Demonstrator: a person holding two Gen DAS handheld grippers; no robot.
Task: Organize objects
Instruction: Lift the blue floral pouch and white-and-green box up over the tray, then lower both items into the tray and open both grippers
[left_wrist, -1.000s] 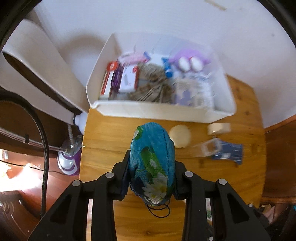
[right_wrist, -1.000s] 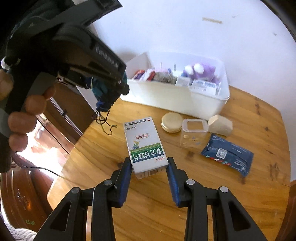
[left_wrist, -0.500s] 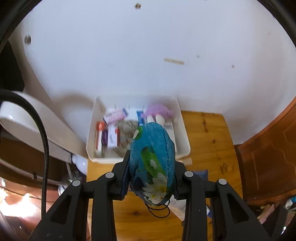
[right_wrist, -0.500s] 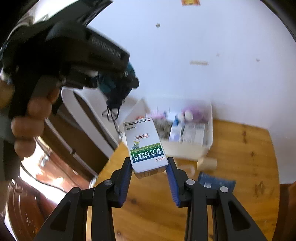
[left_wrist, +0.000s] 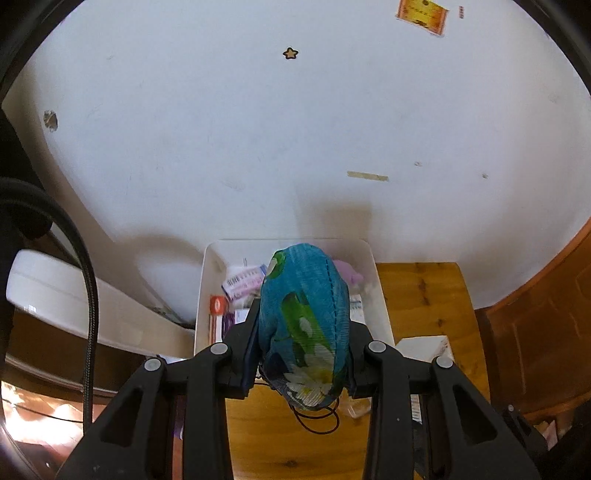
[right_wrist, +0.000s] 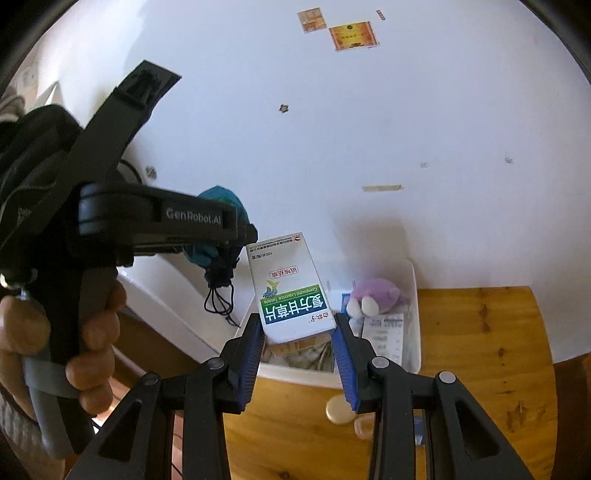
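Left hand: far left of the right wrist view, fingers wrapped round a black handle.
Left gripper: jaws pinching the fabric pouch on both flanks, held in the air above the near left part of the bin.
Pouch shape: soft, rounded, teal cloth with green leaves and white daisies; long axis runs straight away from the camera, nose toward the wall, thin black cords dangling from the near end.
White bin: smooth plastic, rectangular, rounded corners, pushed against the white wall on the wooden counter.
Bin contents: small printed boxes on the left, a purple plush toy, a white printed packet, something brownish in the middle, too hidden to name.
Right gripper: blue-padded jaws clamping the medicine box at its near end, over the bin's front half.
Box shape: flat white carton, green and blue band, long axis pointing away and slightly left, print upside down.
Counter front: a round cream lid lies just before the bin.
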